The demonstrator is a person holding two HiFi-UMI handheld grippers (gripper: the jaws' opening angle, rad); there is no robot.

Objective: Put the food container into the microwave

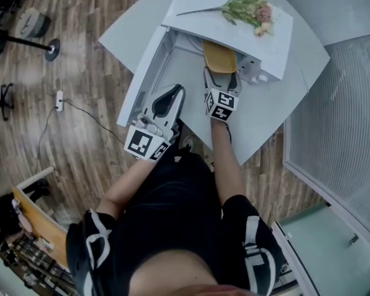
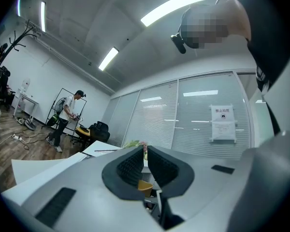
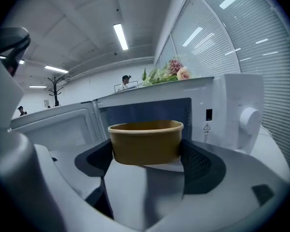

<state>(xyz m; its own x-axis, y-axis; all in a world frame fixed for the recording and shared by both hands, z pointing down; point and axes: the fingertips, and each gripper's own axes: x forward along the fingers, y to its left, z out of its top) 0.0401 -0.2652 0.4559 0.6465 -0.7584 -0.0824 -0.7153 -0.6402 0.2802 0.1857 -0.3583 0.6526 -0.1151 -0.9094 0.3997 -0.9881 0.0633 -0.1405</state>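
Note:
A round brown paper food container sits between the pads of my right gripper, which is shut on it. It hangs upright just in front of the open cavity of the white microwave. From the head view, the container is at the mouth of the microwave, with the right gripper just behind it. The microwave door is swung open to the left. My left gripper hovers by that door, jaws shut and empty; its fingertips meet.
A bunch of flowers lies on top of the microwave. The microwave stands on a white table whose edge is close to my body. A glass partition runs on the right. A person stands far off.

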